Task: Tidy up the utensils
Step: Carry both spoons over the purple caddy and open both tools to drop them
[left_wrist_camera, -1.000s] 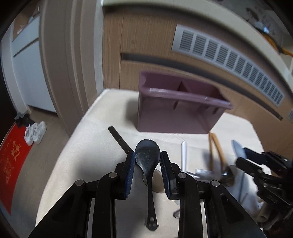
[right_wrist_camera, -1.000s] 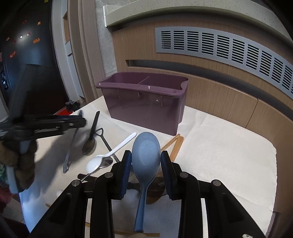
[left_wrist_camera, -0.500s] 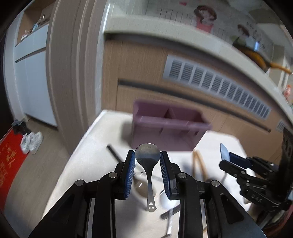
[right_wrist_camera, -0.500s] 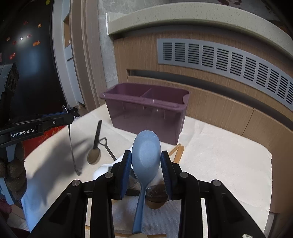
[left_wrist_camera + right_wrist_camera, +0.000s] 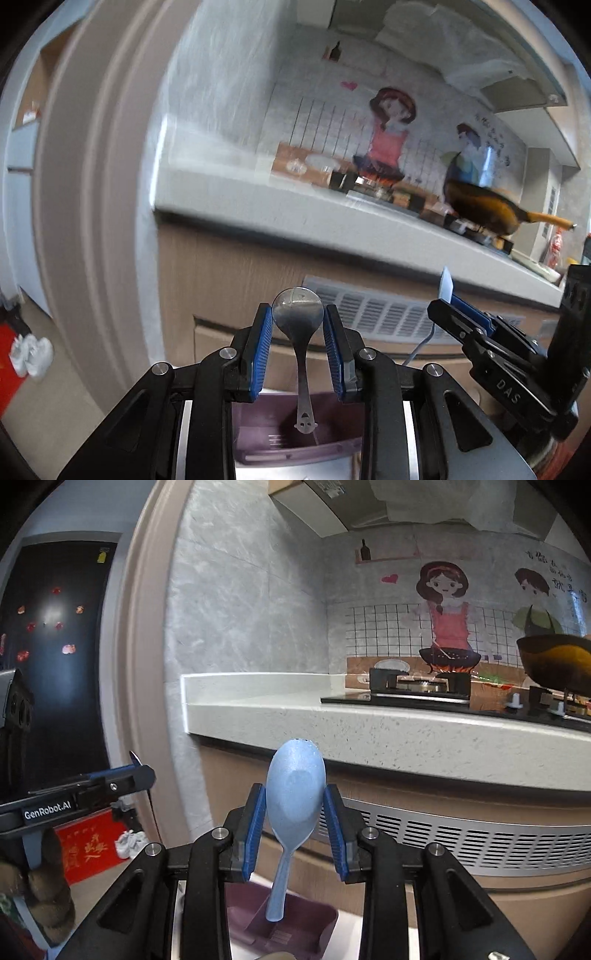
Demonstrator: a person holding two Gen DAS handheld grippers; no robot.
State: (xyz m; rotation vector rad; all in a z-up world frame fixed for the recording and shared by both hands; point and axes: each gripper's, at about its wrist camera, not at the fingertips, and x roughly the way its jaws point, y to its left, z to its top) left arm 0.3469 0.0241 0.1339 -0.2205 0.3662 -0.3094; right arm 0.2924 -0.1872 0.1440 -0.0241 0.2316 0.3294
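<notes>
Both grippers hang over the purple caddy [image 5: 295,439], each carrying one utensil bowl-up so that the handle points down into a compartment — a hold that lets the piece drop in upright once it is let go.

The left gripper [image 5: 297,328] has its fingers closed against the bowl of a metal spoon [image 5: 300,332]; the handle end hangs over the caddy's interior at 6 o'clock in the left wrist view. The right gripper [image 5: 295,808] pinches a blue rice paddle [image 5: 293,805] the same way, its handle tip just above or just inside the caddy [image 5: 295,919] at 6 o'clock — which compartment, I cannot tell. In the left view the right gripper sits at 3 o'clock, near but apart.

Half a second ago both cameras looked down across the cloth-covered counter, with the caddy ahead near 12 o'clock and loose utensils lying around it. Now both have swung up and forward: the caddy has slid under the fingers, the kitchen wall and stove fill the views, and the loose utensils are out of sight.
</notes>
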